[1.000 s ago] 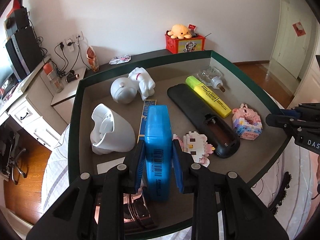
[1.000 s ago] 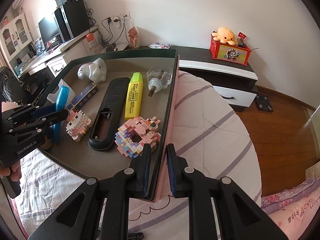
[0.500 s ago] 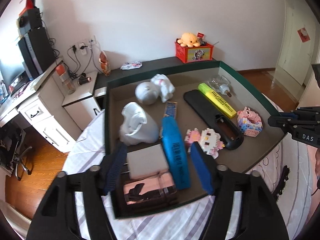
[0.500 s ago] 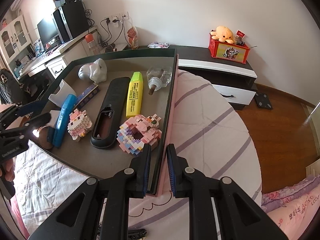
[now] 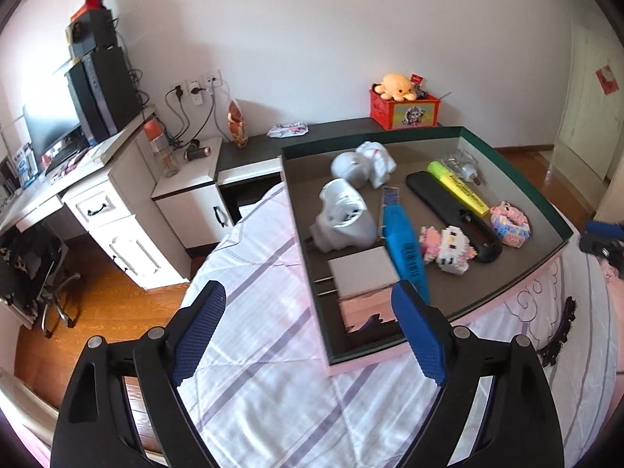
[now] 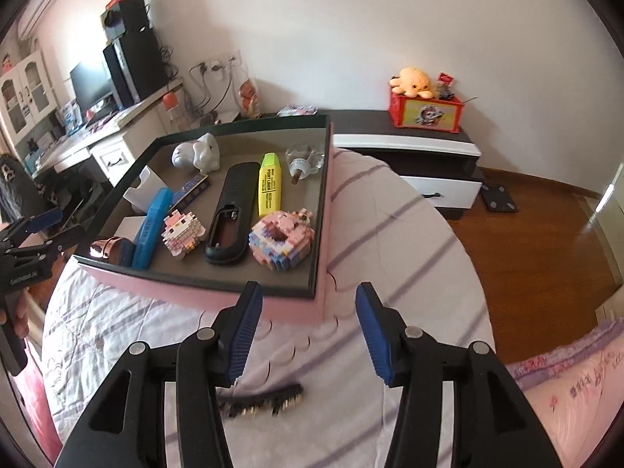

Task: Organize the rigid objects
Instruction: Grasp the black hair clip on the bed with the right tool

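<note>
White wall, a desk [image 5: 97,179] with a monitor and a black cabinet fill the back of my left wrist view, and below them the bed [image 5: 265,312] with its striped sheet. My left tool [image 5: 308,327] hangs over that sheet with its blue pads spread wide, nothing between them. Just ahead sits the tray [image 5: 507,167], green-rimmed, resting on the bed. Inside I see the blue case [image 5: 403,249] lying flat near the middle, its near end just beyond my right-hand pad. Left of it stands a white holder [image 5: 343,218], with a grey card [image 5: 362,271] in front. Behind them lies a white figurine [image 5: 362,163]. Right of the blue case I've got a pink-and-white block figure [image 5: 448,249], then the black remote [image 5: 452,214], the yellow highlighter [image 5: 458,189] touching its far side, and a pink block ring [image 5: 509,224] by the right wall. A clear bottle [image 5: 462,162] lies in the far corner.

Over to the right wrist view: same wall, a red box [image 6: 427,111] with an orange plush on the cabinet. My right tool [image 6: 308,331] hovers above the bed, pads wide apart, gripping nothing. The tray's pink outer wall is just ahead. The blue case [image 6: 152,220] shows at the tray's left, beside the block figure [image 6: 183,232], remote [image 6: 232,210], highlighter [image 6: 270,185] and block ring [image 6: 280,238]. A dark hair clip [image 6: 261,399] lies on the sheet between my tool's arms. The left tool [image 6: 31,234] shows at the frame's left edge.
</note>
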Demonstrator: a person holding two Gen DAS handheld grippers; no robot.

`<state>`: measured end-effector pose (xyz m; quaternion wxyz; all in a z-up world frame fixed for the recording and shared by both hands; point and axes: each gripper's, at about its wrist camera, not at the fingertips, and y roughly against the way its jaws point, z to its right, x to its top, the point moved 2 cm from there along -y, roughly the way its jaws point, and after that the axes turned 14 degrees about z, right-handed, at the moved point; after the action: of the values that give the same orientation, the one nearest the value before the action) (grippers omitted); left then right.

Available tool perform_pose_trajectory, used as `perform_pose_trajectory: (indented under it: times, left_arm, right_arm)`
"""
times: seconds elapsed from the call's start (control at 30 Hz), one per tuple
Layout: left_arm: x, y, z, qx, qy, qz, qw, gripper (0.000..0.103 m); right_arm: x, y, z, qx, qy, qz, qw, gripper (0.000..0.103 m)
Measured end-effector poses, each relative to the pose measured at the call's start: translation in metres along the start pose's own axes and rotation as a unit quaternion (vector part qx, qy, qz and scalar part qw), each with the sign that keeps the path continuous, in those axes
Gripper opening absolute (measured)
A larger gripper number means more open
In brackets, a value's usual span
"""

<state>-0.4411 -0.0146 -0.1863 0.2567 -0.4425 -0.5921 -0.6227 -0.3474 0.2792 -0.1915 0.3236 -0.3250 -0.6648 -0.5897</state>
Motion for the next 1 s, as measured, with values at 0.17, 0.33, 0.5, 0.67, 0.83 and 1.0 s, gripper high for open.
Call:
perform_pose_trajectory:
  times: [0.17, 0.33, 0.5, 0.67, 0.83, 1.0]
  left_arm:
    - [-0.007, 0.003, -0.015, -0.006, 0.006, -0.002, 1.0000, 0.091]
    - [-0.013, 0.006, -0.017, -0.018, 0.007, -0.006, 0.9998, 0.091]
    - [-0.028, 0.033, -0.018, -0.028, 0.008, 0.010, 0.9995, 0.093]
    - [-0.048, 0.056, -0.012, -0.022, 0.002, 0.015, 0.9996, 0.095]
    - [-0.061, 0.069, -0.003, -0.036, 0.001, 0.015, 0.9993, 0.095]
    - [-0.068, 0.084, -0.005, -0.038, 0.011, 0.019, 0.9990, 0.097]
  right_arm:
    - [-0.017, 0.021, 0.000, -0.019, -0.027, 0.003, 0.999, 0.058]
    - [-0.033, 0.023, -0.010, -0.019, -0.053, -0.008, 0.998, 0.059]
    - [-0.050, 0.027, -0.025, -0.038, -0.061, -0.008, 0.997, 0.060]
    - [-0.066, 0.028, -0.034, -0.051, -0.089, -0.013, 0.995, 0.072]
    - [-0.078, 0.024, -0.045, -0.038, -0.109, -0.022, 0.993, 0.072]
    - [-0.083, 0.008, -0.047, -0.022, -0.141, -0.027, 0.989, 0.072]
